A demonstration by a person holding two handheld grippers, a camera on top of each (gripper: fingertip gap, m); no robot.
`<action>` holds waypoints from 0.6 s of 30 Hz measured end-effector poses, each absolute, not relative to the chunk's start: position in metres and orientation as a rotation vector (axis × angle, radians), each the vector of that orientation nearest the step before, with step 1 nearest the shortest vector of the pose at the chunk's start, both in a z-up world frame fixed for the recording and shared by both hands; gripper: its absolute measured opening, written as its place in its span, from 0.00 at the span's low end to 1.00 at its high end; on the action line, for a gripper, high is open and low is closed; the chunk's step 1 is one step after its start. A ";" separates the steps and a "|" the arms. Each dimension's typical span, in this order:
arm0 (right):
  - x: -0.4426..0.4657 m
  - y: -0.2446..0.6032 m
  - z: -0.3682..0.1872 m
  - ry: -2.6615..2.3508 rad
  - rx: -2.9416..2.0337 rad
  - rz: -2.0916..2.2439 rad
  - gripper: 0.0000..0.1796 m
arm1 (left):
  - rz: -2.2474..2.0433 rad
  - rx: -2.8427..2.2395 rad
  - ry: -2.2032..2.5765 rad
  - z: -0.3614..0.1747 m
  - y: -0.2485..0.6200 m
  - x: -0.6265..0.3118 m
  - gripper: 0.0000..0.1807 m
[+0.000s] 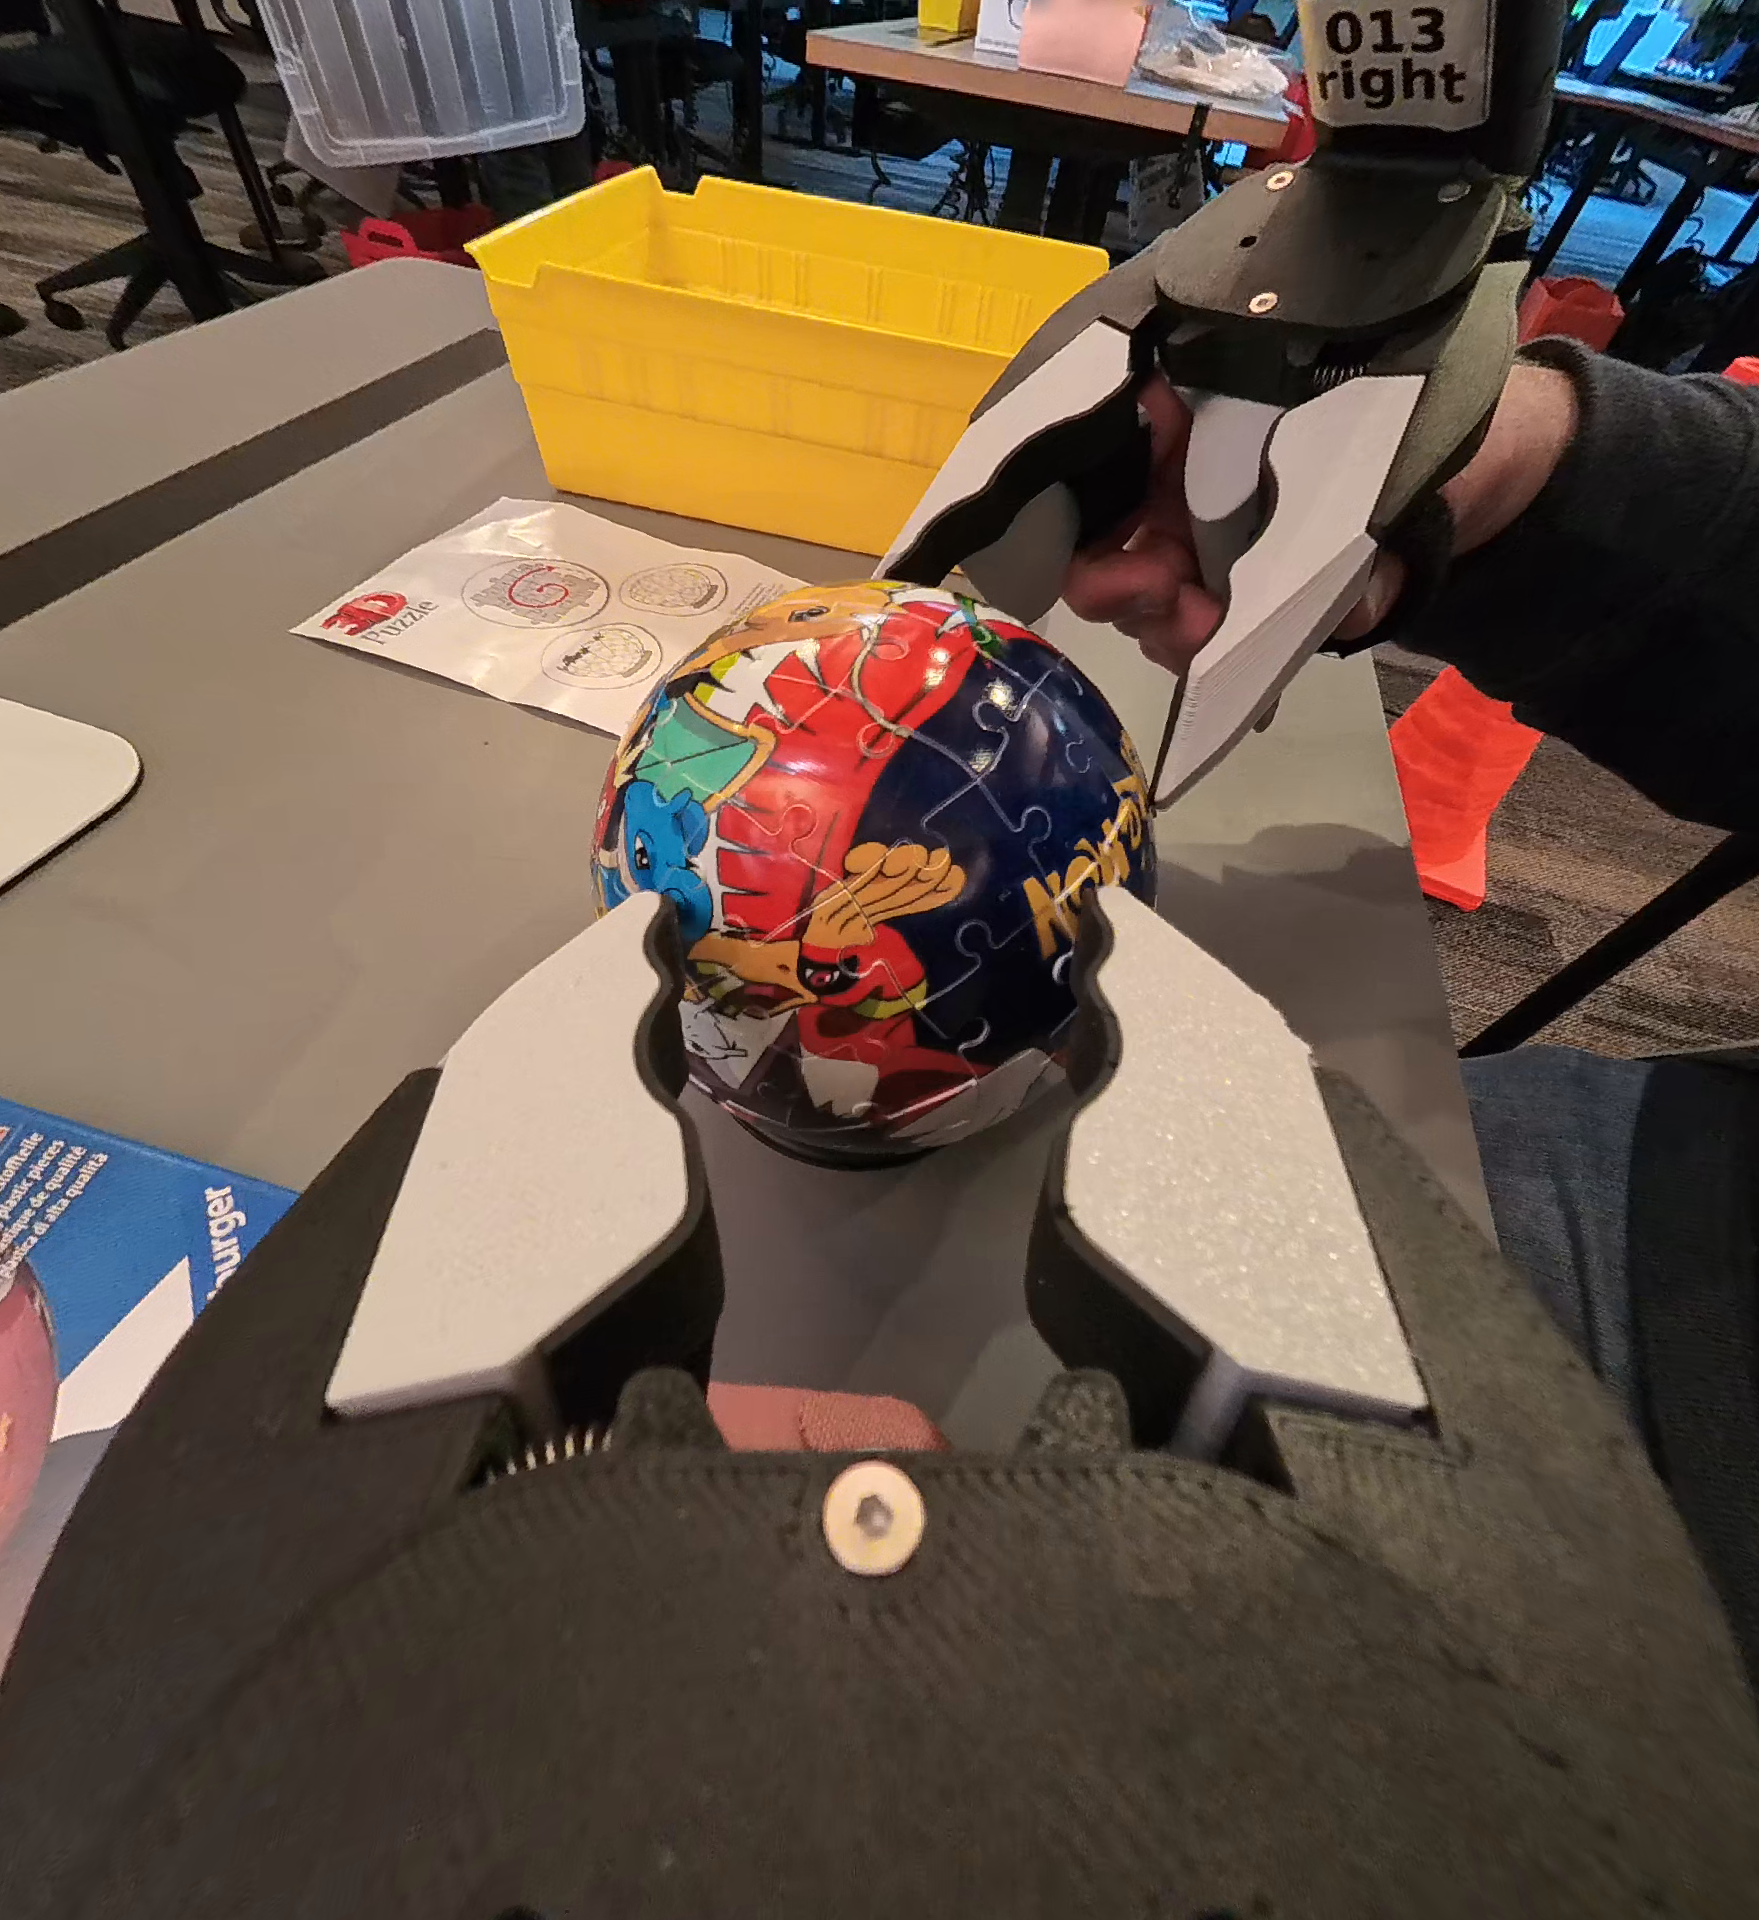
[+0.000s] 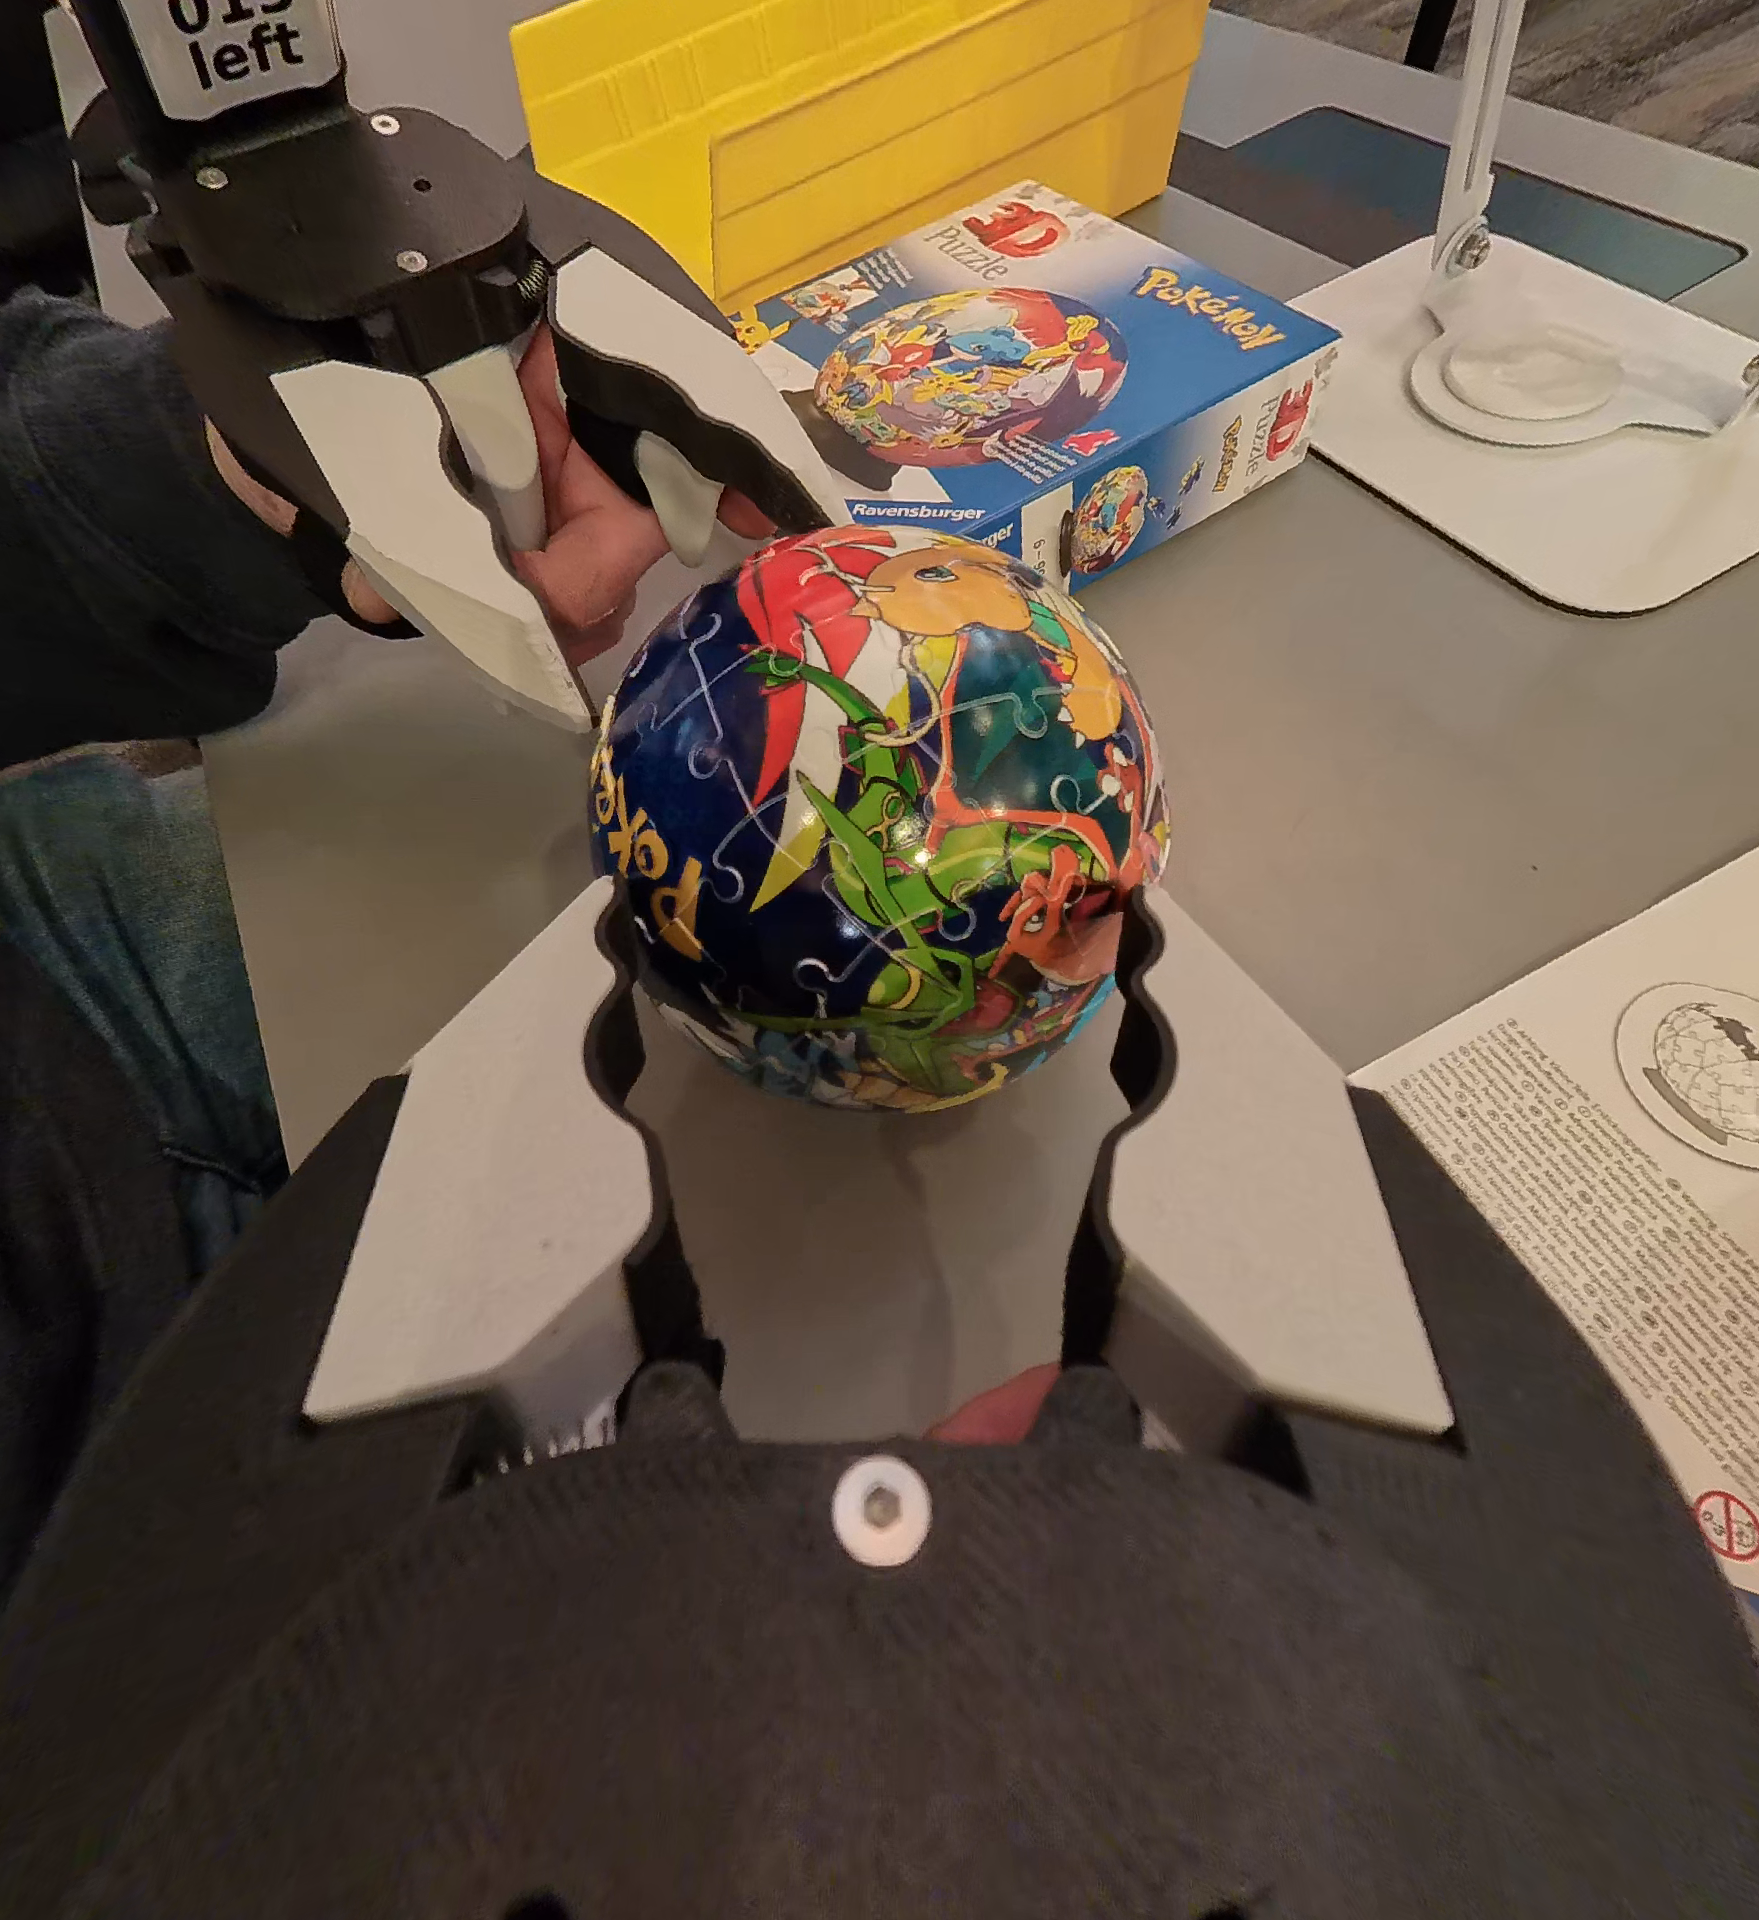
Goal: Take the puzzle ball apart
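Puzzle ball (image 1: 880, 873) whole on grey table (image 1: 335, 883); left gripper (image 1: 880, 935) and right gripper (image 2: 875, 925) both spread, fingers flanking it.

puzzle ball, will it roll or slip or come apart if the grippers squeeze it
The puzzle ball is round on a small dark base, so a push would likely roll it. Glare marks suggest a slick shell. Seams between pieces hint that a hard squeeze may pop some loose.

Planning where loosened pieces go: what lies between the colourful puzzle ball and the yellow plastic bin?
In the left wrist view, a printed instruction sheet lies on the grey table between the colourful puzzle ball and the yellow plastic bin.
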State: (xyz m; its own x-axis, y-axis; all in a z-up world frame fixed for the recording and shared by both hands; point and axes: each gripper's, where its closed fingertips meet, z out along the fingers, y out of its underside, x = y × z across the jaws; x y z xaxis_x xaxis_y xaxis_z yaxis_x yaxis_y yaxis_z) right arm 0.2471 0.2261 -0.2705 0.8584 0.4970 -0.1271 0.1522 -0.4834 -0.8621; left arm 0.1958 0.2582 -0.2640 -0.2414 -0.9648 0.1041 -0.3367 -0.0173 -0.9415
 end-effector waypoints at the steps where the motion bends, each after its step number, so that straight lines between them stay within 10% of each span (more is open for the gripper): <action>1: 0.247 0.226 -0.271 -0.474 -2.064 0.447 0.51 | -1.272 -1.373 1.628 -0.263 0.258 0.196 0.39; 18: 0.248 0.226 -0.258 -0.482 -2.056 0.413 0.45 | -1.273 -1.372 1.602 -0.255 0.262 0.192 0.33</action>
State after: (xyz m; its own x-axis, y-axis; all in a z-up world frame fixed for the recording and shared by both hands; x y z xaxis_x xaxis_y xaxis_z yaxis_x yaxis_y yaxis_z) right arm 0.2480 0.2257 -0.2577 0.8652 0.4920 -0.0968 0.1711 -0.4710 -0.8654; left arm 0.1920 0.2622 -0.2553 -0.2270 -0.9683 0.1043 -0.3203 -0.0269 -0.9469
